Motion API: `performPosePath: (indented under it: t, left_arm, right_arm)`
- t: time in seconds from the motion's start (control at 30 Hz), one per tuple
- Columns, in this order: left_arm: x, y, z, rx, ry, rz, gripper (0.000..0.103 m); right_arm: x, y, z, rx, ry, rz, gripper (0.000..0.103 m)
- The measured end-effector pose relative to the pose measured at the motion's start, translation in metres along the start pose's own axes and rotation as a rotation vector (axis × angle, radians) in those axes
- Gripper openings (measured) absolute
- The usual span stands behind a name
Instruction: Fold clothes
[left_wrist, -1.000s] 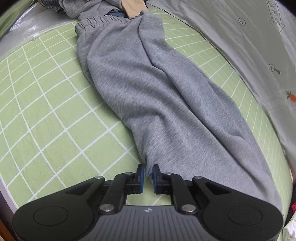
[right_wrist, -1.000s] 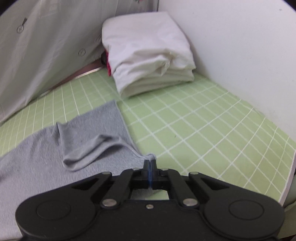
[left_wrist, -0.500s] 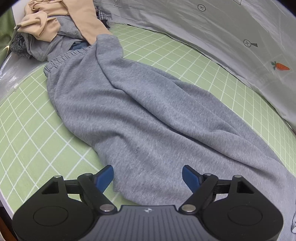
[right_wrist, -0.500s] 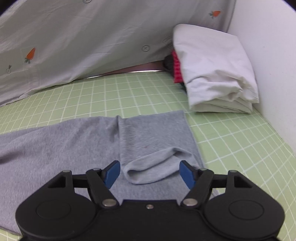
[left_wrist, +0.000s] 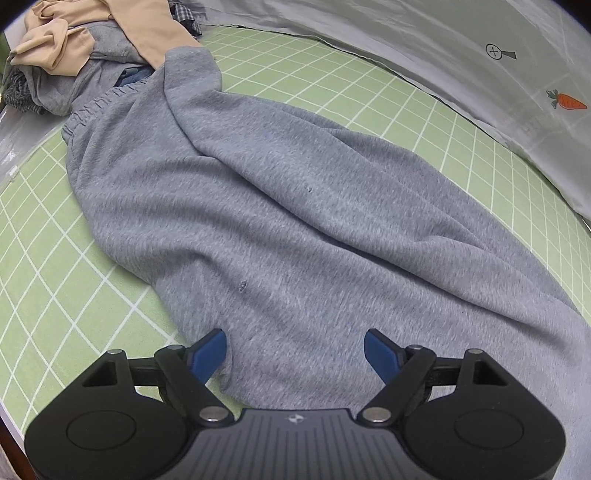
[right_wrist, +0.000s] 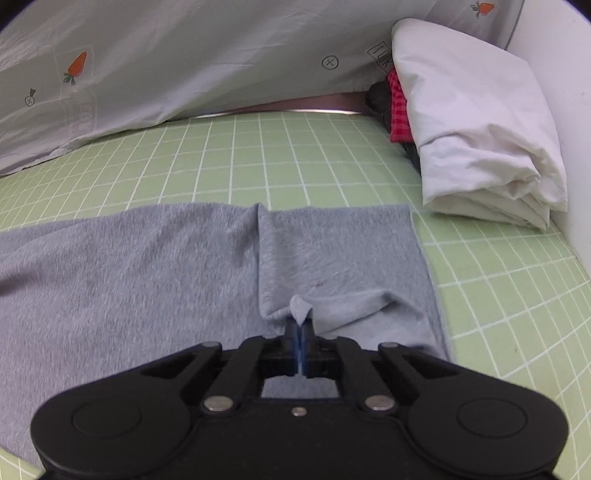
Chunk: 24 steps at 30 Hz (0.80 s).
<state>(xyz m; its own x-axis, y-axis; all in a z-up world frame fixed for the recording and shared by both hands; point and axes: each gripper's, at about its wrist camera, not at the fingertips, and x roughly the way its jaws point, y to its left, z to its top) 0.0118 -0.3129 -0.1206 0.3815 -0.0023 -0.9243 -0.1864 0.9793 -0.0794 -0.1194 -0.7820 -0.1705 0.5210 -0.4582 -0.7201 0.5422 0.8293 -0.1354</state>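
1. Since half a second ago: right gripper (right_wrist: 300, 332) has gone from spread wide to pressed together, now pinching a small raised tuft of the grey sweatpants (right_wrist: 343, 258) at the folded-over hem end.
2. Left gripper (left_wrist: 295, 350) unchanged: blue pads (left_wrist: 208, 350) spread wide, nothing between them, low over the sweatpants (left_wrist: 280, 221) near their lower leg.
3. Sweatpants lie lengthwise on the green grid sheet (left_wrist: 48, 258). Elastic waistband (left_wrist: 99, 99) at the far end from the left gripper, touching a pile of loose clothes (left_wrist: 62, 40), tan and grey.
4. Hem end, right wrist view: top leg layer folded back, a crease running across the fabric just ahead of the pinch.
5. Folded white bedding (right_wrist: 476, 129) sits beyond the hem, near but apart from the sweatpants, against the wall; red checked cloth (right_wrist: 399, 110) tucked beside it.
6. Grey carrot-print cover (right_wrist: 184, 62) borders the sheet (right_wrist: 498, 295) on the sweatpants' far side.
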Motion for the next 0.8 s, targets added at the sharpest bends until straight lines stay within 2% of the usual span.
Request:
performPosePath:
  t: [0.07,0.17,0.2,0.23,0.3,0.43,0.63,0.73,0.77,0.8]
  left_arm:
    - [0.001,-0.001,0.002,0.000,-0.001,-0.001,0.082]
    - [0.002,-0.003,0.004,0.001,0.000,-0.005,0.082]
    - [0.003,-0.003,0.003,0.000,0.001,-0.006,0.082]
    - [0.002,-0.002,0.003,-0.002,0.000,-0.007,0.082]
    - [0.000,-0.001,0.002,-0.010,-0.004,-0.009,0.082]
    - [-0.003,0.003,-0.002,-0.022,-0.007,-0.011,0.082]
    - [-0.008,0.002,-0.004,-0.003,-0.009,-0.026,0.082]
    - [-0.012,-0.002,-0.003,0.015,-0.016,-0.038,0.082]
    - [-0.013,-0.003,-0.003,0.021,-0.018,-0.042,0.082]
    - [-0.015,-0.004,-0.004,0.026,-0.020,-0.045,0.082]
  right_arm:
    - [0.006,-0.011,0.013,-0.002,-0.021,-0.020,0.001]
    - [0.020,-0.045,0.043,0.120,-0.076,-0.112,0.004]
    - [0.025,-0.058,0.050,0.176,-0.077,-0.134,0.022]
    - [0.029,-0.065,0.053,0.217,-0.060,-0.148,0.044]
    - [0.024,-0.073,0.048,0.255,-0.062,-0.146,0.048]
    - [0.008,-0.066,0.013,0.261,-0.010,-0.120,0.070]
    - [-0.015,-0.059,-0.056,0.283,0.104,-0.122,0.077]
    - [-0.024,-0.062,-0.073,0.328,0.113,-0.126,0.079]
    - [-0.026,-0.064,-0.076,0.343,0.110,-0.119,0.079]
    - [-0.028,-0.065,-0.080,0.357,0.106,-0.113,0.073]
